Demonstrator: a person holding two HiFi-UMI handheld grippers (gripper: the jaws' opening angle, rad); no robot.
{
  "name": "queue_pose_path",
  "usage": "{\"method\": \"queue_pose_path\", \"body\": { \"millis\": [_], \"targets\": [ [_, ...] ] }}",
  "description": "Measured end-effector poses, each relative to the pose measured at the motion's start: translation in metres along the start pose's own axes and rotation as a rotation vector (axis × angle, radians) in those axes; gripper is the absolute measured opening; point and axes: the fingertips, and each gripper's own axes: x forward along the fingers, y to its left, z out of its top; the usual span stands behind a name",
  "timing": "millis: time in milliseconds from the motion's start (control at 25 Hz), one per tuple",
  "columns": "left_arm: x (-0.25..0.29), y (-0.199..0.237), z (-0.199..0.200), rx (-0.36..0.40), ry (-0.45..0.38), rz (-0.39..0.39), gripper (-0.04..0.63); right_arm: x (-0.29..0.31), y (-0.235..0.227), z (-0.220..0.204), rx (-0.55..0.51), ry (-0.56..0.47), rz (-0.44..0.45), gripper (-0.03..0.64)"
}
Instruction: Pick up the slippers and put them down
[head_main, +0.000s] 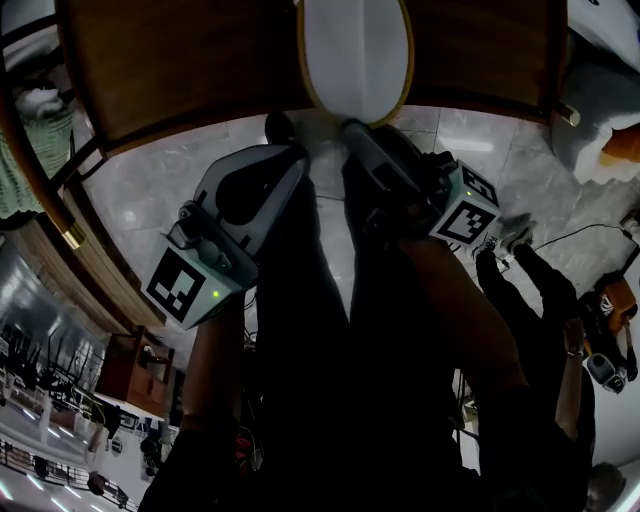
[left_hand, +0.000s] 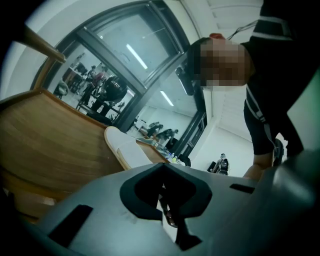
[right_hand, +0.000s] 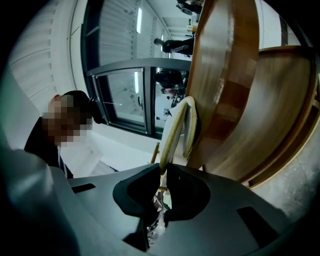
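- The slipper (head_main: 355, 50) lies across the counter (head_main: 180, 60) edge. The right gripper (right_hand: 161, 172) is clenched on its tan rim only — a thin pinch, so a tilt or jolt could let it slide out onto the floor beside the counter.
- The left gripper (left_hand: 162, 167) has its jaws drawn together at the slipper end that pokes past the counter edge. If they bite nothing, the right carries everything.
- Hard to make out: whether the left jaws pinch the slipper, whether a second slipper sits behind it, and whether it touches the counter — dark arms cover the view below.
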Motion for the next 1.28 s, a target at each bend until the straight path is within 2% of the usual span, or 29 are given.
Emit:
{"method": "queue_pose_path", "body": {
  "millis": [360,600,1000,1280],
  "targets": [
    [-0.003,-0.002,-0.015,-0.025,0.007,-0.007,0.011,0.005,-0.022,-0.011,0.032,0.002,-0.046,0.046],
    [-0.002,-0.003,-0.018,-0.023,0.01,-0.014,0.011,0.006,-0.023,-0.012,0.009,0.02,-0.044,0.046],
    [-0.002,-0.004,-0.02,-0.025,0.012,-0.018,0.011,0.006,-0.021,-0.019,0.073,0.052,-0.02,0.047],
    [-0.001,-0.006,-0.027,-0.03,0.027,-0.021,0.011,-0.001,-0.018,-0.02,0.055,0.057,-0.023,0.048]
  ]
}}
